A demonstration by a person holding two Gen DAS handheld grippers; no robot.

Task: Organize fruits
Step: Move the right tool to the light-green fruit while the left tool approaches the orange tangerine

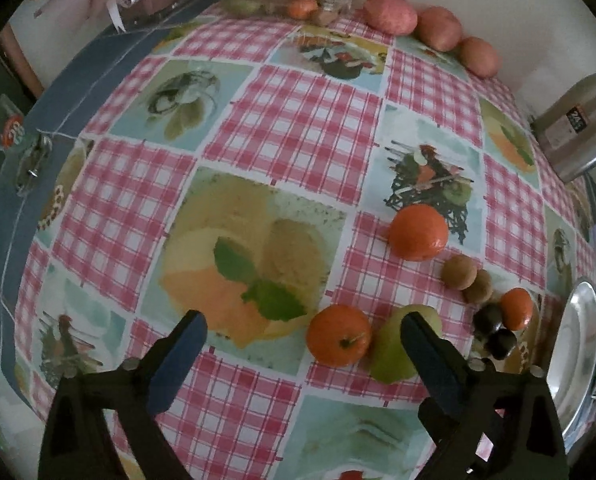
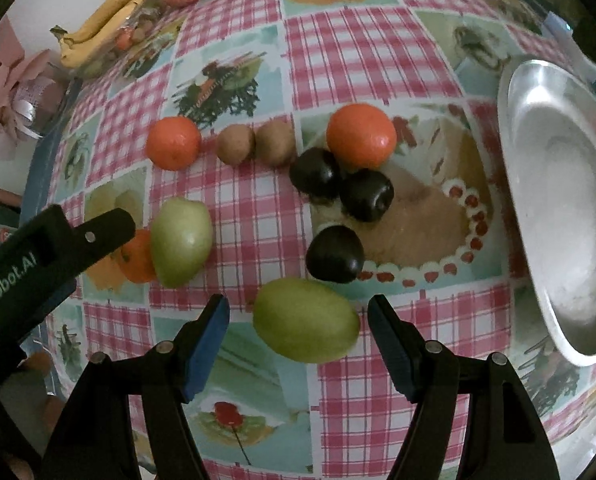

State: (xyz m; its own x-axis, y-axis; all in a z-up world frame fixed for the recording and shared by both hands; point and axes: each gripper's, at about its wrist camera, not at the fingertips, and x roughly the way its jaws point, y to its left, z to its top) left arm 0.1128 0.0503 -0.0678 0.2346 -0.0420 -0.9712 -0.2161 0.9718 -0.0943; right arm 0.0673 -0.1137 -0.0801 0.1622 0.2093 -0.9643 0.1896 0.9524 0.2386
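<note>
L gripper fingers spread over tablecloth, R gripper straddling green fruit

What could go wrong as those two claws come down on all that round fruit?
The right gripper straddles a green fruit without pinching it; an off-centre squeeze might roll it into the dark plum. The left gripper could nudge the orange into its green neighbour.

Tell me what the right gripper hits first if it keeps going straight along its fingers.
Most likely the green fruit lying between and just ahead of the right gripper, whose jaws stand open on either side of it without touching. Depth is hard to judge through the fisheye; the checked tablecloth lies under it.
</note>
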